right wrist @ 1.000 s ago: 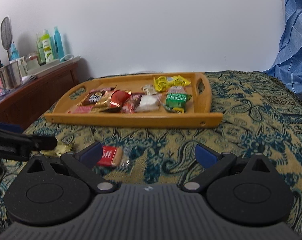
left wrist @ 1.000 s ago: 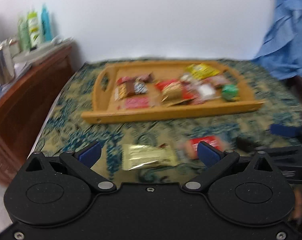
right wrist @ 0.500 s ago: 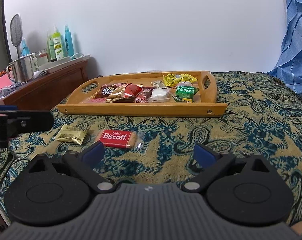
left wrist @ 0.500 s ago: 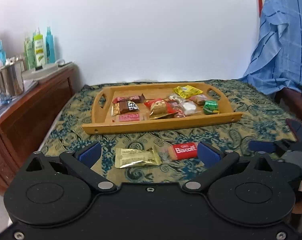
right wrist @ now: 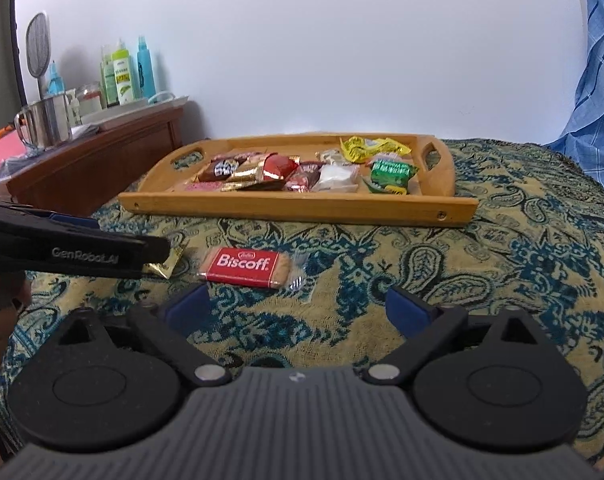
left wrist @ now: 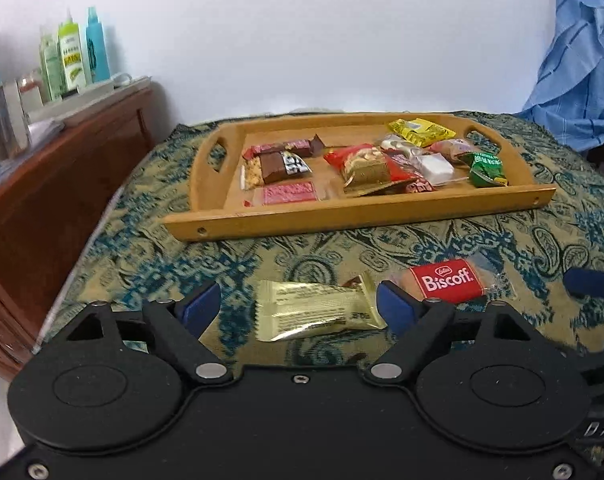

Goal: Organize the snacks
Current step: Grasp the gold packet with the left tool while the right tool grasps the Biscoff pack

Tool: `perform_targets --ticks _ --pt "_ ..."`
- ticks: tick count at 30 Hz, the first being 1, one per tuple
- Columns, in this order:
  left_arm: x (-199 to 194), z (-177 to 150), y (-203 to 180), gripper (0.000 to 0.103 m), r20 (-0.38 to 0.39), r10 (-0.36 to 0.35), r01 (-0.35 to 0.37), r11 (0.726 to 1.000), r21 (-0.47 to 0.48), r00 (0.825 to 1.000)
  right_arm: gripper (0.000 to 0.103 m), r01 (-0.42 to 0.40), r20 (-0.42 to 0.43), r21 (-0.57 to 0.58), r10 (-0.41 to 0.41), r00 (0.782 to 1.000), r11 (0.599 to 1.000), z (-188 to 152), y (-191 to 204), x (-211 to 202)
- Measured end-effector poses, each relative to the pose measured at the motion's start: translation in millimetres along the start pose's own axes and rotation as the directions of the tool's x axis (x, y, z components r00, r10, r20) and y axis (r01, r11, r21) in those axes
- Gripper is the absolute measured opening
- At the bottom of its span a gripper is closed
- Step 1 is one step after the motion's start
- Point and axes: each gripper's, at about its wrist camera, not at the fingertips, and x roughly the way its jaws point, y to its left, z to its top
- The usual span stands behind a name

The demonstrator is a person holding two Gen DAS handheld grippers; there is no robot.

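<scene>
The left gripper (left wrist: 298, 308) stands wide open, its blue pads flanking a gold packet (left wrist: 317, 312) lying on the patterned cloth (left wrist: 142, 248), not touching it. Just right lies the Biscoff (left wrist: 447, 282). The right gripper (right wrist: 298, 306) gapes empty behind it. The tray (right wrist: 298, 210) of snacks sits beyond.

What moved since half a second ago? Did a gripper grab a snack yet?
Nothing grabbed yet. The left gripper moved closer to the gold foil snack packet, now between its open fingers. The right gripper is also open. The red Biscoff biscuit and wooden tray stayed put.
</scene>
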Motion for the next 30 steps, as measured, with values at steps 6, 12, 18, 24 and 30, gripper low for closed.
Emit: perform_targets --ticks 6,12,18,24,30 --pt "16 1 -8 0.087 -0.041 -0.027 0.028 0.999 0.026 0.999 0.103 0.008 -0.018 -0.025 -0.008 1.0 1.0 -2 7 10" --pt "21 2 -7 0.069 -0.048 -0.046 0.046 0.999 -0.001 0.998 0.103 0.015 -0.02 -0.064 -0.016 1.0 0.998 -2 14 17" --pt "13 4 -7 0.055 -0.005 -0.061 0.061 0.998 0.012 0.998 0.103 -0.007 -0.019 -0.081 0.006 1.0 0.997 -1 20 22" --pt "8 16 6 0.054 0.013 -0.055 0.056 0.997 -0.048 0.998 0.103 -0.016 0.0 -0.083 0.016 1.0 0.996 1 27 27" --pt "4 26 20 0.054 0.033 -0.038 0.041 0.995 -0.089 0.999 0.103 -0.039 0.027 0.01 0.038 0.999 0.999 11 23 36"
